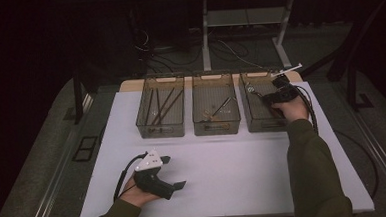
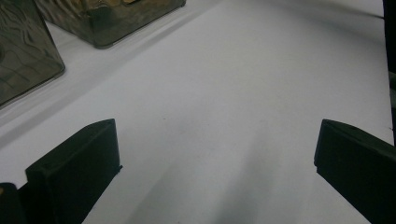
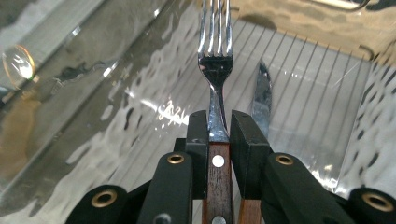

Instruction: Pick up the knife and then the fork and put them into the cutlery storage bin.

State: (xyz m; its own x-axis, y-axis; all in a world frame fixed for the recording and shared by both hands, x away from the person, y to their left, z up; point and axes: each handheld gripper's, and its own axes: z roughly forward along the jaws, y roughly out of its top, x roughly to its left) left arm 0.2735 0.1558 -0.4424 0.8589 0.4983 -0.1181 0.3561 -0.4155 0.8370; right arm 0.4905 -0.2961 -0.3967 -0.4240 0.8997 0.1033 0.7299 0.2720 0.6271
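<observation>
Three smoky clear bins stand in a row at the back of the white table (image 1: 234, 176). My right gripper (image 1: 269, 97) reaches into the right bin (image 1: 260, 126) and is shut on a fork (image 3: 215, 65) with a wooden riveted handle; the tines point away, over the bin's ribbed floor. A knife (image 3: 261, 100) with a matching handle lies just beside the fork. My left gripper (image 1: 173, 172) rests low over the front left of the table, jaws wide open with nothing between them; its fingers (image 2: 77, 172) frame bare table.
The left bin (image 1: 161, 112) holds several dark sticks, the middle bin (image 1: 216, 110) holds brownish utensils. In the left gripper view, two bins' corners (image 2: 28, 56) stand at the upper left. Cables and a table frame lie on the floor behind.
</observation>
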